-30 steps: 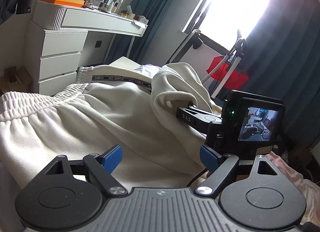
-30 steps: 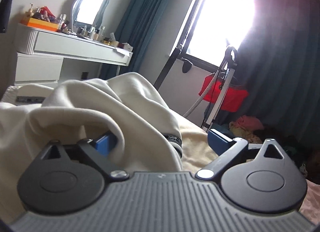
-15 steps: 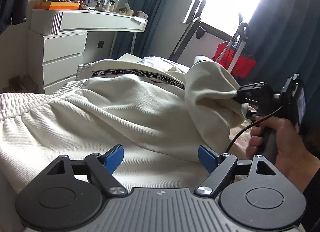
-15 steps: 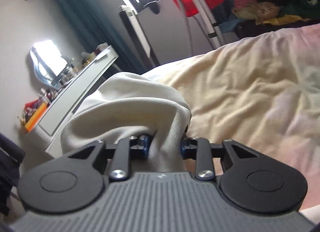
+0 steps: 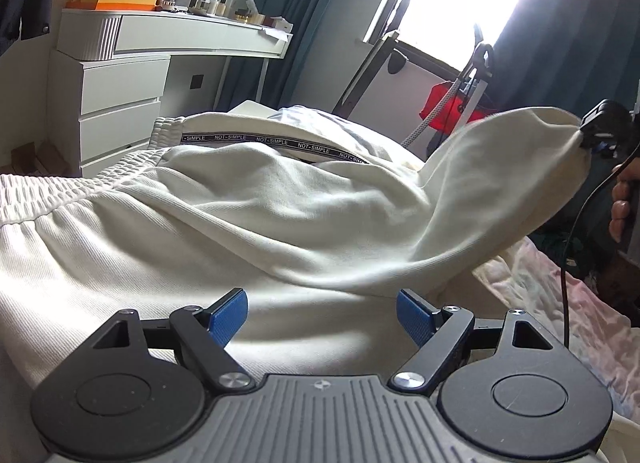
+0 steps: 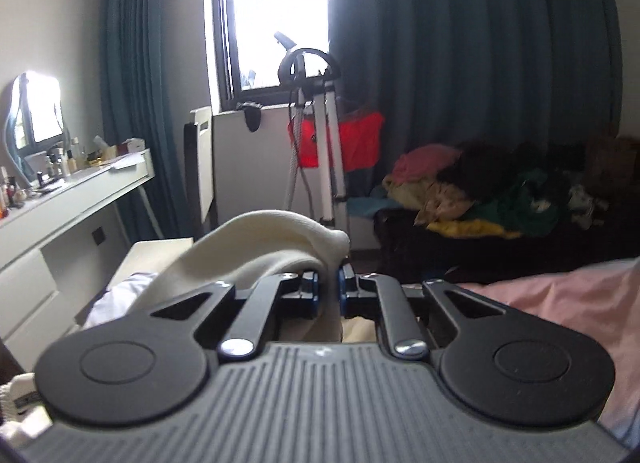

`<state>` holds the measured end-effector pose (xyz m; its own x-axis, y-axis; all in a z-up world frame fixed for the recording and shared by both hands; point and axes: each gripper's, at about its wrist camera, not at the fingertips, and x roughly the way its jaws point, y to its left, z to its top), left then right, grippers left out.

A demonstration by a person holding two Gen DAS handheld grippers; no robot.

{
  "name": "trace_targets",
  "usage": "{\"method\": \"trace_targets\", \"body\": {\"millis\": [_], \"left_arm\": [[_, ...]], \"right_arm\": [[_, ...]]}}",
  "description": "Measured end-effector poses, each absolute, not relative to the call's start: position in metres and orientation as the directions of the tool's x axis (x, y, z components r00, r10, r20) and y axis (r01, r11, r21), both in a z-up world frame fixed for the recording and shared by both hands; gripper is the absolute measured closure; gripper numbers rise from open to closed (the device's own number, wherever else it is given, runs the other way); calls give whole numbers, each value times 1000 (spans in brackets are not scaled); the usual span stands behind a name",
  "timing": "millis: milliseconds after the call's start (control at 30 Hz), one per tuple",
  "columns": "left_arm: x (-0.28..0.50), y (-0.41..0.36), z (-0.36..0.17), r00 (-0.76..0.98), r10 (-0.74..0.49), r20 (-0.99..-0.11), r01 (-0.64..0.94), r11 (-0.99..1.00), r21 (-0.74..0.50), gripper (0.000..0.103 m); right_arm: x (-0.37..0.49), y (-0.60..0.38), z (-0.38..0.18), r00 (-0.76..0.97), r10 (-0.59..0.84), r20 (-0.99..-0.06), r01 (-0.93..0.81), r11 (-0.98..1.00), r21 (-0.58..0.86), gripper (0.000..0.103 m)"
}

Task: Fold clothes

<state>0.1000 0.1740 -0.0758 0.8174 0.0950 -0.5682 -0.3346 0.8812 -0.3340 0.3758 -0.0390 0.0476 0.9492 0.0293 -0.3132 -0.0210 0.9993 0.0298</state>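
Observation:
Cream-white trousers [image 5: 224, 215] with a ribbed elastic waistband and a black "NOT-SIMPLE" stripe lie spread over the bed. My left gripper [image 5: 322, 313] is open and empty, low over the fabric near the waist. My right gripper [image 6: 328, 291] is shut on a fold of the trousers [image 6: 276, 239]. In the left wrist view it [image 5: 596, 139] holds that part lifted and stretched out to the right, above the bed.
A white dressing table [image 5: 120, 63] with drawers and bottles stands at the left. A garment steamer stand with a red item [image 6: 336, 139] is by the window. A sofa piled with clothes [image 6: 500, 203] is at the right. Pink bedding [image 5: 560, 287] lies under the trousers.
My right gripper closed on the trouser fabric and pulled it up and away to the right, stretching it out. My left gripper stayed open over the cloth.

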Motion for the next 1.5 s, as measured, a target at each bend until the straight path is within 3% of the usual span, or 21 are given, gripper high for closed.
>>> {"method": "trace_targets", "body": {"millis": [100,200,300,500,600,700,733,800,900,1033,1133,1267,1400,1467,1500], "left_arm": [[99,175,-75,819,91,-567,-332,880,-339,20],[99,176,-74,821,86,-565,-329,880,-343,20],[99,176,-75,818,90,-568,-333,880,-340,20],[99,175,-78,815,96,-571,-340,877,-339,20],[102,175,-79,814,86,-574,-337,876,-346,20],[104,172,-82,813,75,-578,-330,877,-350,20],[105,170,-83,812,71,-579,-328,876,-353,20],[106,168,-84,813,61,-580,-323,875,-361,20],[106,163,-86,813,46,-581,-309,879,-363,20],[107,154,-89,813,28,-582,-289,886,-362,18],[109,149,-93,809,24,-587,-287,888,-359,17],[112,145,-100,803,29,-595,-287,894,-343,17],[115,141,-106,797,34,-603,-286,900,-328,17],[117,137,-108,800,31,-599,-277,905,-323,17],[117,134,-108,802,29,-596,-270,909,-319,17]], "right_arm": [[369,-18,70,982,-73,-173,22,959,-282,91],[364,7,64,988,-83,-129,16,892,-452,91],[358,25,32,984,-51,-170,-47,849,-526,90],[333,44,-61,943,16,-332,-193,841,-505,87],[317,38,-95,895,65,-441,-267,870,-414,82],[305,14,-104,795,225,-563,-370,916,-155,52],[299,1,-104,763,290,-578,-385,922,-45,43],[287,-26,-105,694,421,-584,-397,901,176,37],[269,-71,-101,687,502,-525,-331,860,390,20],[263,-136,-108,720,549,-425,-153,723,674,20],[273,-173,-128,758,528,-383,3,585,811,18],[308,-195,-156,793,451,-410,165,488,857,20],[341,-204,-164,825,257,-503,327,509,796,21],[352,-211,-163,827,185,-531,390,491,779,40],[359,-214,-158,822,135,-553,414,524,744,71]]}}
